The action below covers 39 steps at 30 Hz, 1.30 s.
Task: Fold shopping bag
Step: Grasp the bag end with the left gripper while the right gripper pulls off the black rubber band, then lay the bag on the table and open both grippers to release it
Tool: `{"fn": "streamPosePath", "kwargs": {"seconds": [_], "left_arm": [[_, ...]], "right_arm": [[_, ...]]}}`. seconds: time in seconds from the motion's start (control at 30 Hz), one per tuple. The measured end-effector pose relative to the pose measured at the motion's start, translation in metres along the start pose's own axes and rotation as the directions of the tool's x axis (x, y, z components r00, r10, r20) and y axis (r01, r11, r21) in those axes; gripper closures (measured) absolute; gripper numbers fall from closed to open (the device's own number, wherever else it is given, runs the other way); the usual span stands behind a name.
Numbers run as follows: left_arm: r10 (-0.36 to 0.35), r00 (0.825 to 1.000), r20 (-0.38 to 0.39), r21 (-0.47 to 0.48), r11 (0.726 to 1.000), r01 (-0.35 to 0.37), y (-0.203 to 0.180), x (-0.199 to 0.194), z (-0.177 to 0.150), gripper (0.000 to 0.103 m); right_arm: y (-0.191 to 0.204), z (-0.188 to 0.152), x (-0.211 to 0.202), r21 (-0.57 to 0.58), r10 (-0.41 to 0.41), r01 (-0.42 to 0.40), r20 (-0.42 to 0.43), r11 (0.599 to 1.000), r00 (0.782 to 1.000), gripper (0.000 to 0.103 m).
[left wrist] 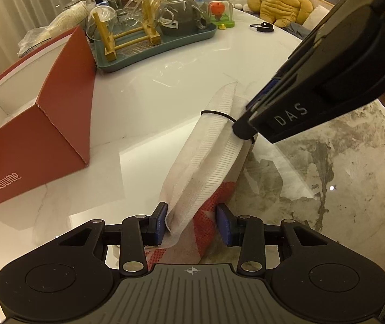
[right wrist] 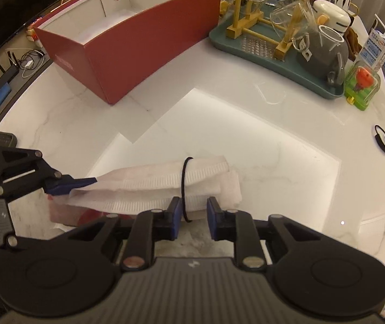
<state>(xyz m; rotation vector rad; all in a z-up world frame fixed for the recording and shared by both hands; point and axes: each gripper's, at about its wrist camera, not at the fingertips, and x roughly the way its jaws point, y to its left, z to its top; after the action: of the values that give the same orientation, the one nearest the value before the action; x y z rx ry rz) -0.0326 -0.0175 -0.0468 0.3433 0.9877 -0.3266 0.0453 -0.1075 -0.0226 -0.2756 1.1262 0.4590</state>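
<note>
From my left wrist, my left gripper (left wrist: 192, 222) clasps the near end of the folded shopping bag (left wrist: 208, 156), lying at the table (left wrist: 143, 102) edge. My right gripper (left wrist: 246, 129) angles steeply down at the elastic band (left wrist: 214, 114).

From my right wrist, my right gripper (right wrist: 192, 214) straddles the band (right wrist: 183, 186); pads apart, gripping nothing. Next, I judge, the band needs seating.

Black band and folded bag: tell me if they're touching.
Touching. The right wrist view shows the black band looped tight around the folded bag, pressed against the fabric.
</note>
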Motion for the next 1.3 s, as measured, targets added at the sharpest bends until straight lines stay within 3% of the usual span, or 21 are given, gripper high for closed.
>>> {"fn": "streamPosePath", "kwargs": {"seconds": [0.1, 0.2, 0.3, 0.4, 0.5, 0.6, 0.73, 0.8, 0.87, 0.93, 0.97, 1.13, 1.3], "left_arm": [[-0.005, 1.0, -0.004, -0.017, 1.0, 0.005, 0.001, -0.001, 0.001, 0.063], [-0.008, 1.0, -0.007, -0.013, 1.0, 0.008, 0.0, -0.002, 0.001, 0.063], [-0.011, 1.0, -0.014, -0.018, 1.0, 0.011, 0.0, -0.003, 0.002, 0.063], [-0.017, 1.0, -0.019, -0.026, 1.0, 0.016, 0.005, 0.003, 0.001, 0.063], [-0.017, 1.0, -0.02, -0.017, 1.0, 0.017, 0.004, 0.004, 0.0, 0.063], [-0.021, 1.0, -0.022, -0.014, 1.0, 0.021, 0.005, 0.005, -0.001, 0.063], [-0.022, 0.999, -0.031, -0.022, 1.0, 0.021, 0.005, 0.005, 0.001, 0.063], [-0.019, 0.999, -0.033, -0.027, 0.999, 0.018, 0.004, 0.006, 0.002, 0.063], [-0.016, 0.999, -0.036, -0.034, 0.999, 0.015, 0.003, 0.006, 0.004, 0.063], [-0.016, 0.999, -0.037, -0.042, 0.999, 0.014, 0.001, 0.007, 0.007, 0.063], [-0.02, 0.999, -0.036, -0.046, 0.999, 0.019, -0.001, 0.009, 0.01, 0.063], [-0.083, 0.996, -0.031, -0.071, 0.994, 0.08, -0.013, 0.019, 0.034, 0.063], [-0.2, 0.98, 0.008, -0.203, 0.959, 0.198, -0.007, 0.015, 0.06, 0.063]], "right_arm": [[0.005, 0.003, -0.006, -0.009, 0.052, -0.052, 0.034, 0.999, 0.998, 0.085], [0.01, 0.005, 0.01, -0.036, -0.045, 0.045, 0.001, 0.998, 0.999, 0.102], [0.006, 0.004, 0.012, -0.028, -0.098, 0.099, 0.019, 0.995, 0.995, 0.103], [-0.017, 0.003, 0.003, 0.056, -0.188, 0.185, 0.05, 0.981, 0.981, 0.103], [-0.06, -0.001, 0.001, 0.184, -0.273, 0.263, 0.027, 0.947, 0.962, 0.103], [-0.107, -0.01, -0.004, 0.345, -0.161, 0.146, 0.017, 0.927, 0.987, 0.103], [-0.139, -0.023, -0.014, 0.475, -0.08, 0.029, 0.089, 0.879, 0.993, 0.102], [-0.149, -0.026, -0.017, 0.514, -0.095, 0.013, 0.132, 0.858, 0.987, 0.093], [-0.152, -0.024, -0.022, 0.528, -0.193, 0.096, 0.132, 0.844, 0.972, 0.052], [-0.146, -0.025, -0.035, 0.497, -0.288, 0.181, 0.146, 0.848, 0.946, 0.046], [-0.146, -0.026, -0.041, 0.502, -0.289, 0.174, 0.161, 0.847, 0.944, 0.041], [-0.127, -0.051, -0.06, 0.56, -0.177, 0.042, 0.189, 0.828, 0.966, 0.039], [-0.113, -0.095, -0.061, 0.609, -0.186, 0.058, 0.148, 0.791, 0.971, 0.039]]}}
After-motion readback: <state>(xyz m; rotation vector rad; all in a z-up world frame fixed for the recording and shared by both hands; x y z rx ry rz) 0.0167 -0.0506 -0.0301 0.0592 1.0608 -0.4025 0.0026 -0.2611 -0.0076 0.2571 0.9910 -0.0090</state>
